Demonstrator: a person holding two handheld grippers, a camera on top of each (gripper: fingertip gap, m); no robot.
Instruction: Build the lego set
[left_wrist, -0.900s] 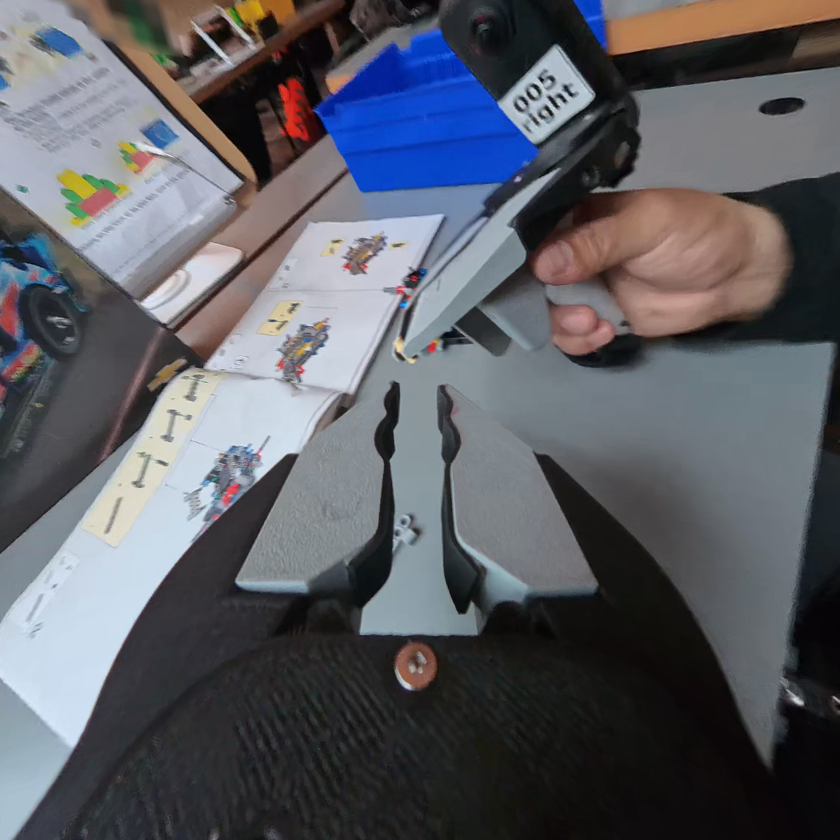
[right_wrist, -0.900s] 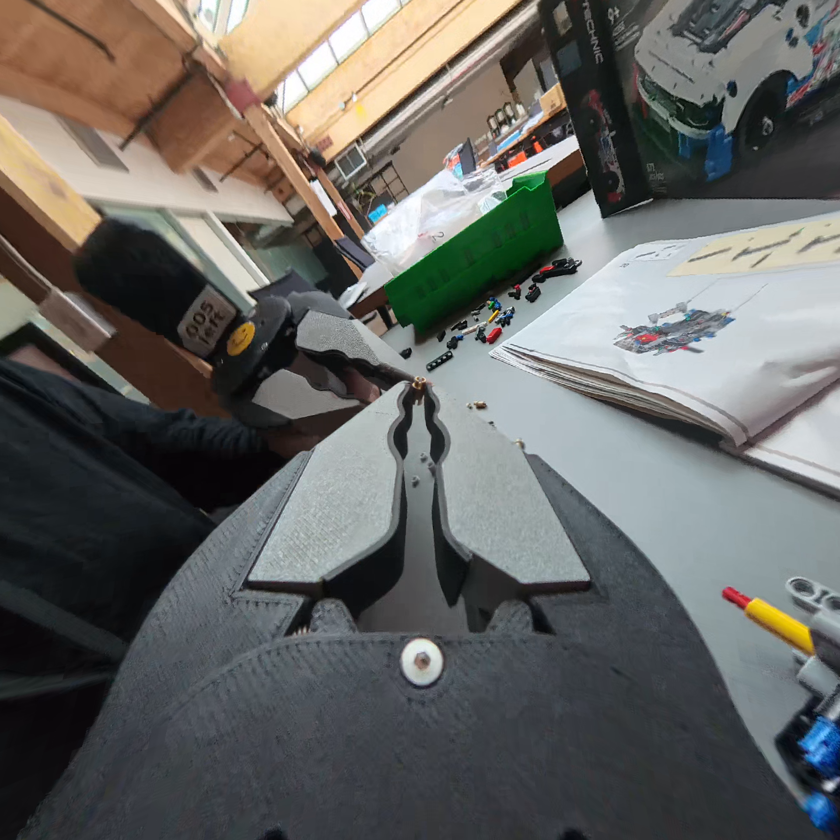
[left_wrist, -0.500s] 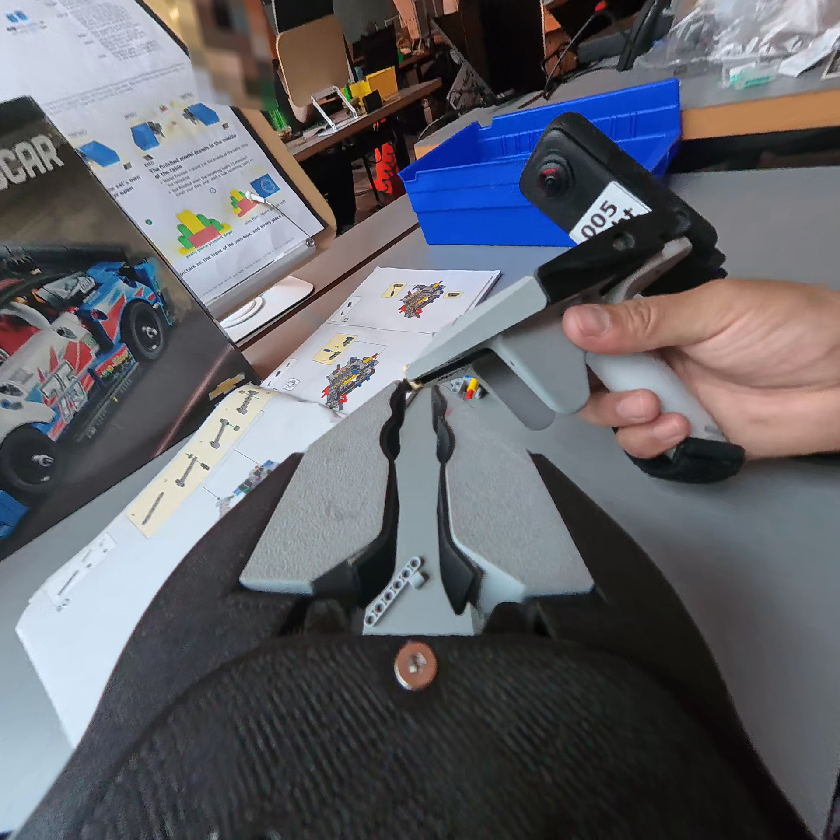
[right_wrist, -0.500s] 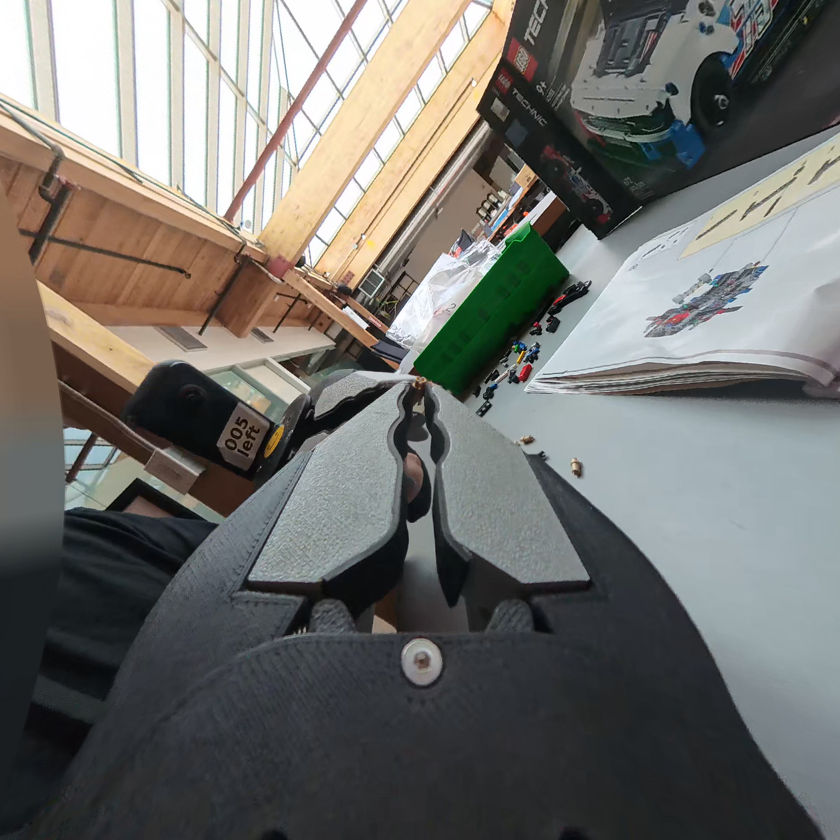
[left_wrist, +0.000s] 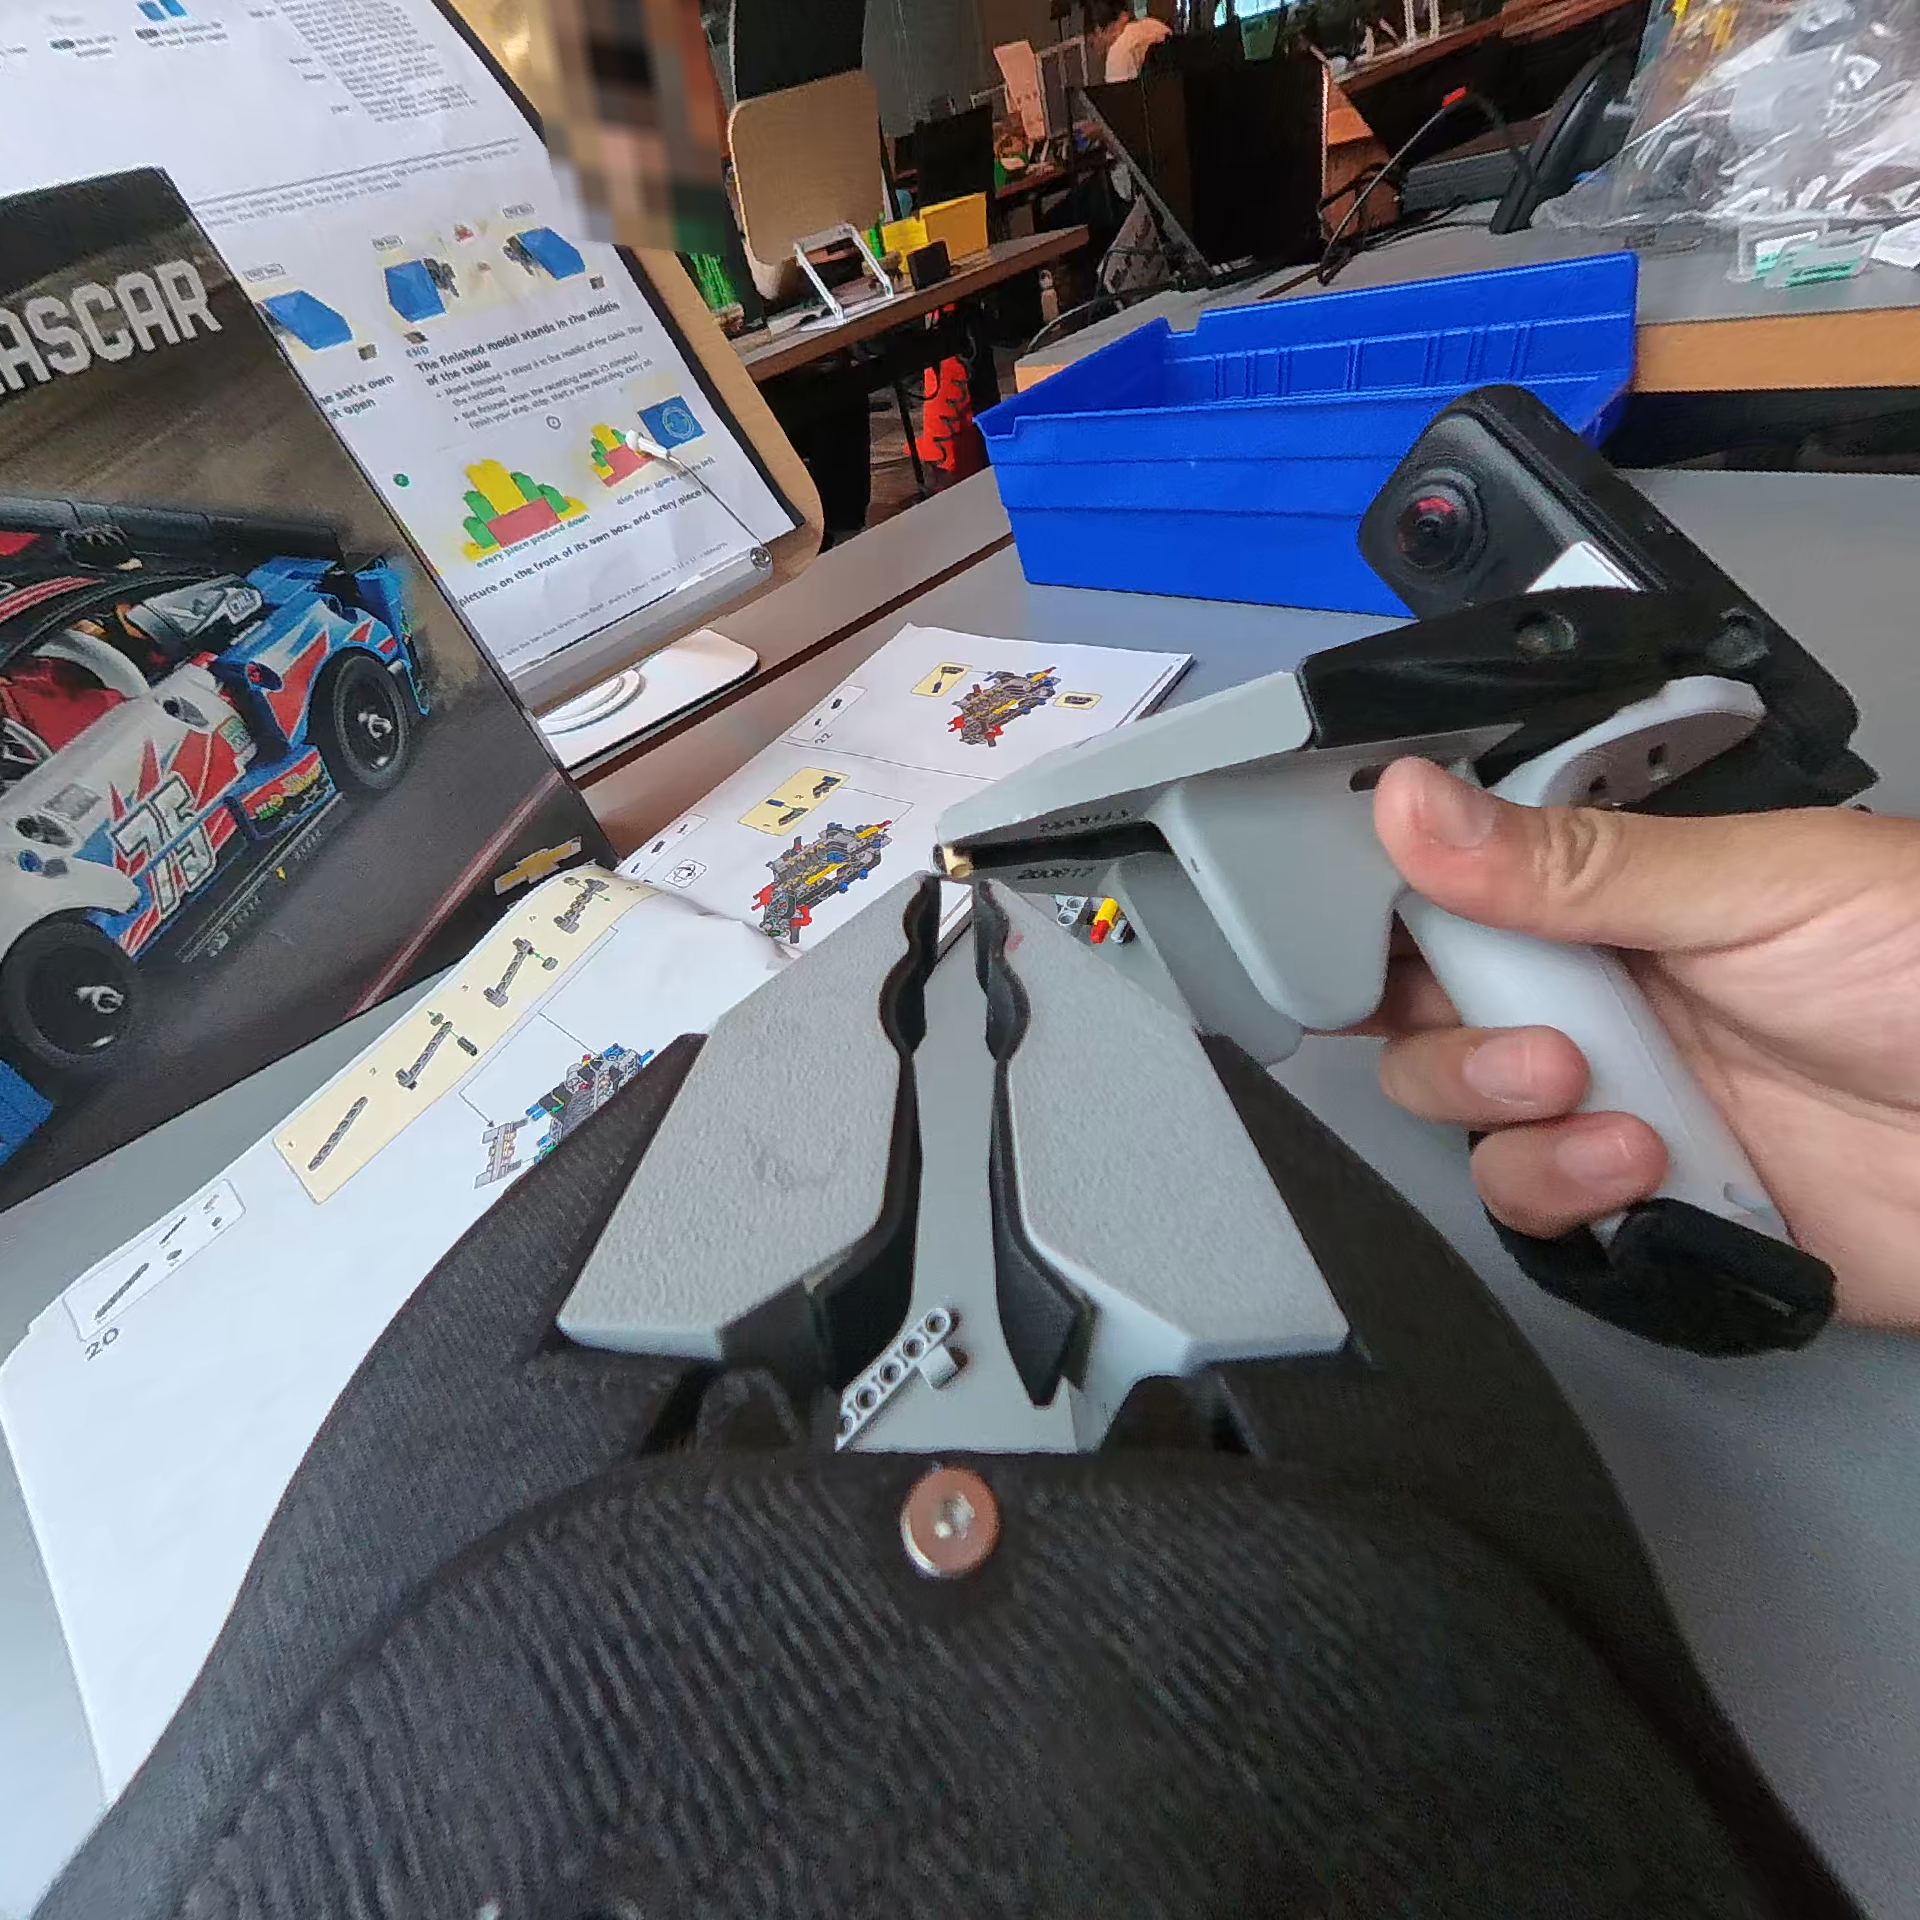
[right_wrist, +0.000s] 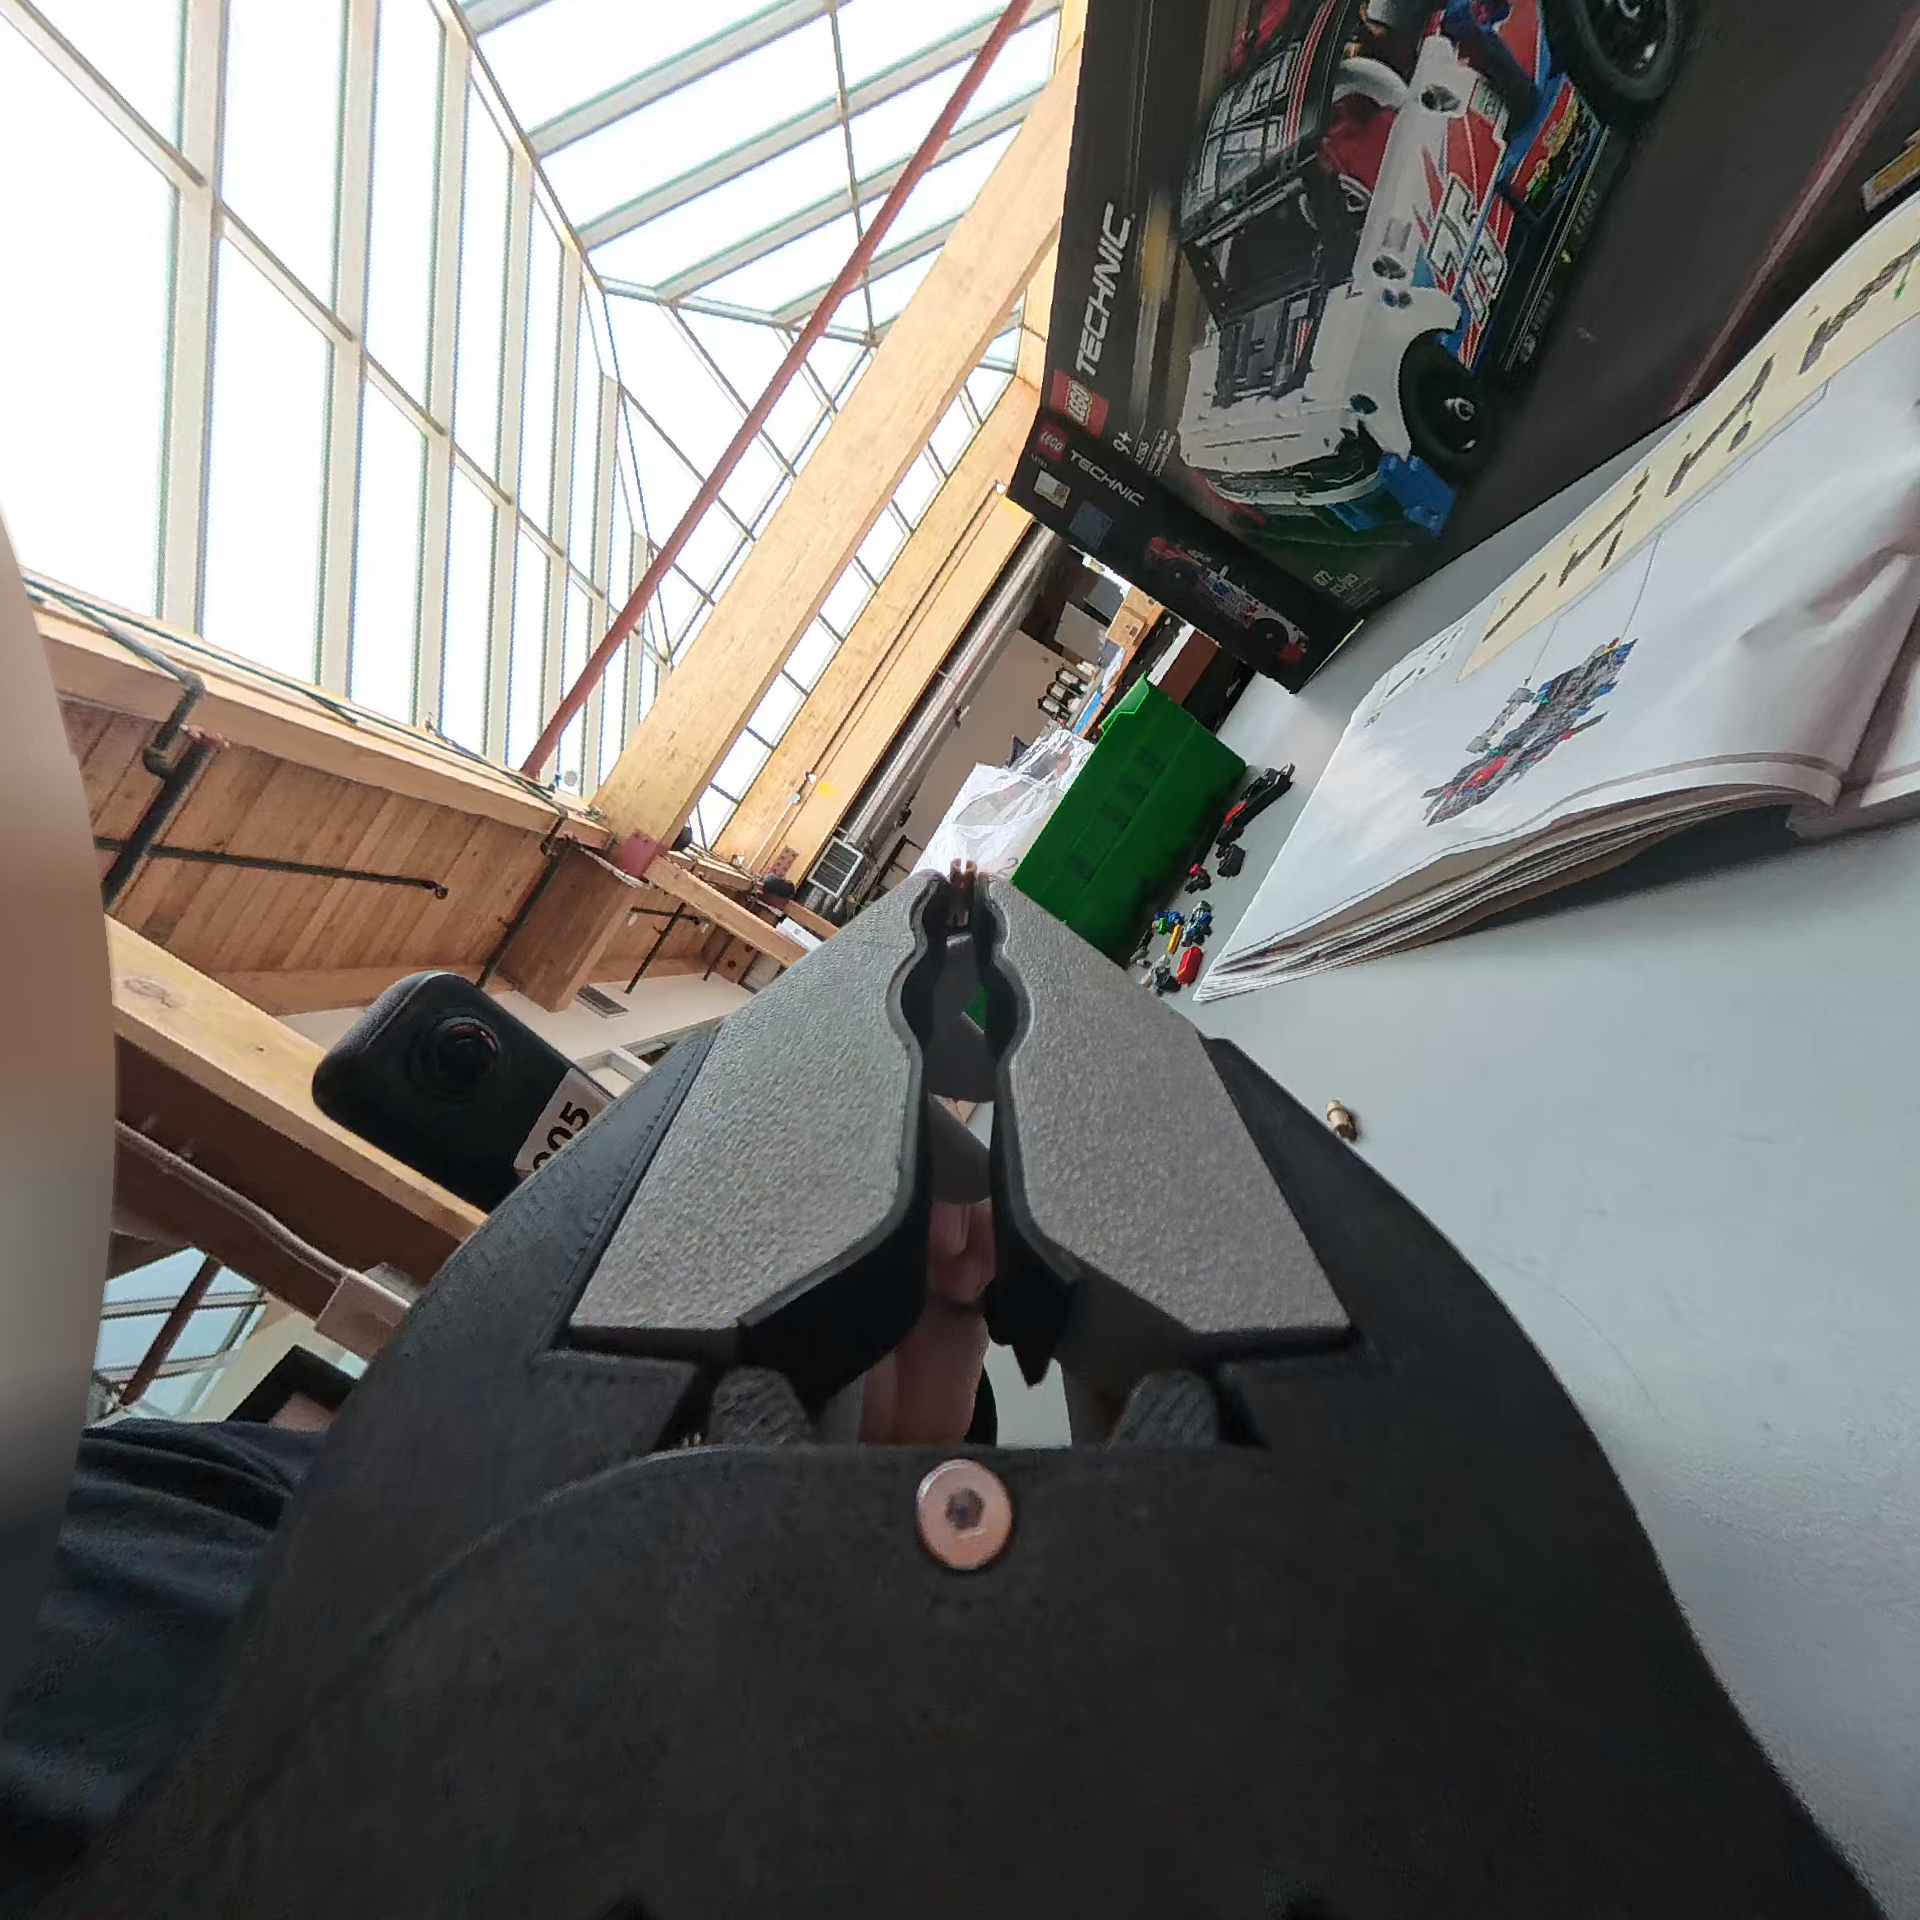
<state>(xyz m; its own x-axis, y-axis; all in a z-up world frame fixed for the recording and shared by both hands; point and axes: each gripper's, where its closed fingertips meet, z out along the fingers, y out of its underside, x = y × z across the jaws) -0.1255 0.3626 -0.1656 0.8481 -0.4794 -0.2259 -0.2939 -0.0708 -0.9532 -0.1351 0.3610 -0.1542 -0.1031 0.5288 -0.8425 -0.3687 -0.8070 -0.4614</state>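
Observation:
My right gripper (right_wrist: 961, 883) is shut on a small tan pin (right_wrist: 963, 871) that pokes out of its tips. In the left wrist view the right gripper (left_wrist: 951, 858) reaches in from the right, held by a hand, and its tan pin (left_wrist: 945, 858) hangs just above my left gripper's tips. My left gripper (left_wrist: 954, 909) is open by a narrow gap and holds nothing. A light grey holed beam (left_wrist: 899, 1371) lies on the table, seen between the left fingers near their base. Both grippers are held above the grey table (left_wrist: 1558, 1558).
The open instruction booklet (left_wrist: 436, 1122) lies to the left, with the car box (left_wrist: 208, 727) behind it. A blue bin (left_wrist: 1299, 457) stands at the back. In the right wrist view there are a green bin (right_wrist: 1122, 800), loose pieces (right_wrist: 1184, 935) and a stray tan pin (right_wrist: 1340, 1120). Left and right tips are no more than a few centimetres apart.
Both grippers have risen and tilted up from the table. The right gripper brought its pin close to the left gripper's tips. The left jaws have narrowed.

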